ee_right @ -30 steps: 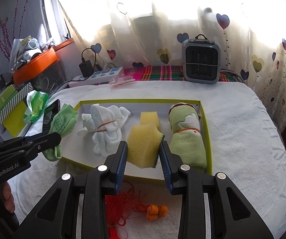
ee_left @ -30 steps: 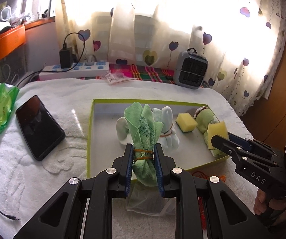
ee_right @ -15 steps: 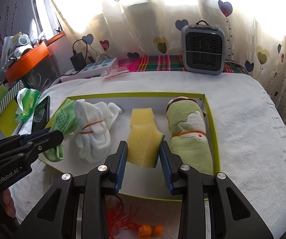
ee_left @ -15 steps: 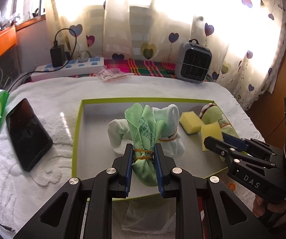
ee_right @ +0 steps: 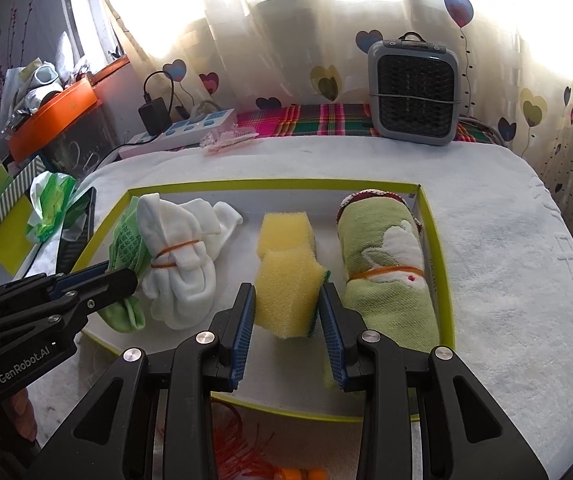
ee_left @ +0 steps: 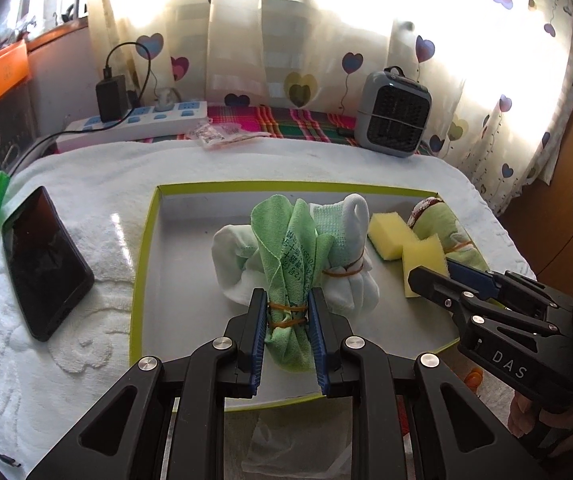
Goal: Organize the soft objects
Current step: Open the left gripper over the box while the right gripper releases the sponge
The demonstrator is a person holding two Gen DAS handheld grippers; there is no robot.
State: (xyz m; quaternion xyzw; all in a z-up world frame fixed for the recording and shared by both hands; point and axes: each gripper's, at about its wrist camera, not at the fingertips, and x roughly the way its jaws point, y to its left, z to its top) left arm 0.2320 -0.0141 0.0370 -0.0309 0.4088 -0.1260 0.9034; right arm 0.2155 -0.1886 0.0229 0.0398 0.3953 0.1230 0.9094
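- Left gripper (ee_left: 286,316): jaws clamped on a green cloth bundle (ee_left: 290,256) bound with rubber bands, held over the near part of the tray (ee_left: 142,280).
- Right gripper (ee_right: 286,320): jaws pressed on a yellow sponge (ee_right: 286,284) with a green scouring edge, held above the tray floor.
- In the tray: white sock bundle (ee_right: 182,256), tied with an orange band, just beside the green bundle; second yellow sponge (ee_right: 284,228) behind the held one; rolled green towel (ee_right: 386,268) along the right wall.
- Tray rests on a white towel (ee_right: 506,260) over the worktop.
- Black phone (ee_left: 42,264) lies left of the tray.
- Small grey heater (ee_right: 414,92) stands at the back by the curtain.
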